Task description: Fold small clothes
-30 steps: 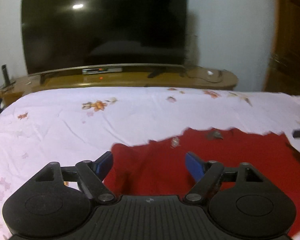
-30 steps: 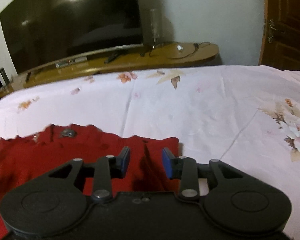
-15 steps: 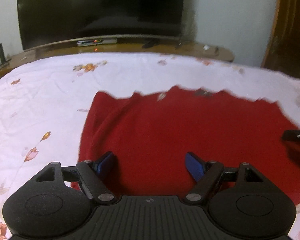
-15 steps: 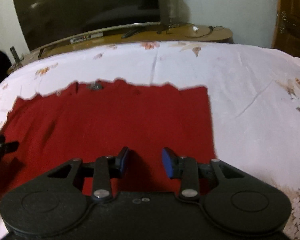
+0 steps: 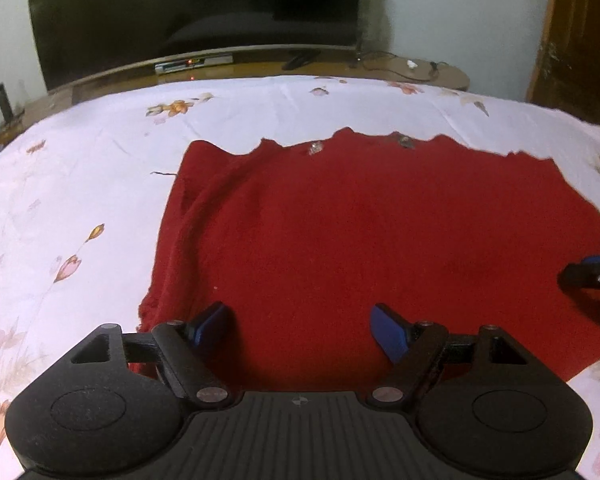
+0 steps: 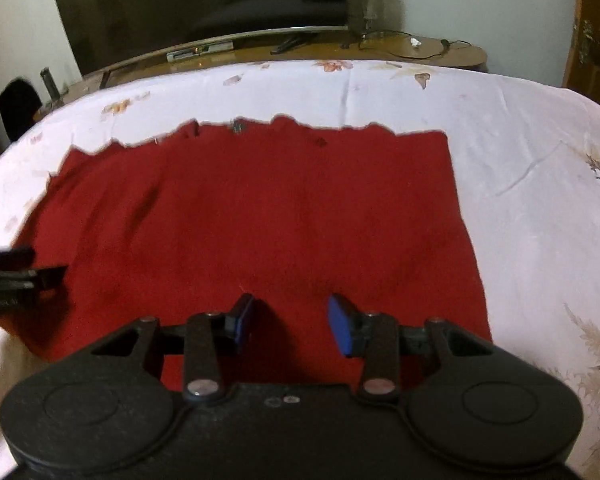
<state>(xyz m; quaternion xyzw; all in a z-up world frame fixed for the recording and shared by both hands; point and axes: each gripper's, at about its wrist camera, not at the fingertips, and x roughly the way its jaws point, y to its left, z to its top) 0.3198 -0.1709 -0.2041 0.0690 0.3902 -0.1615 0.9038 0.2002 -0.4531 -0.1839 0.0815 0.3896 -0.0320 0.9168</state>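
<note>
- The red garment [image 5: 380, 232] lay spread flat on the bed [image 5: 80, 168], over a white sheet with flower prints; its far edge looked wavy, its left side bunched into a long ridge
- Left claw [image 5: 302, 330] hung over the near left part of the cloth, jaws wide apart, nothing between them but the fabric below; can't say whether the tips touched it
- Right claw [image 6: 290, 324] sat over the near right part, jaws apart but narrower, and they'd just been opening a bit more; nothing pinched there
- Each claw showed up at the edge of the other's view, so they were side by side along the near hem
- TV [image 5: 192, 12] on a wooden stand [image 6: 420, 50] past the bed
</note>
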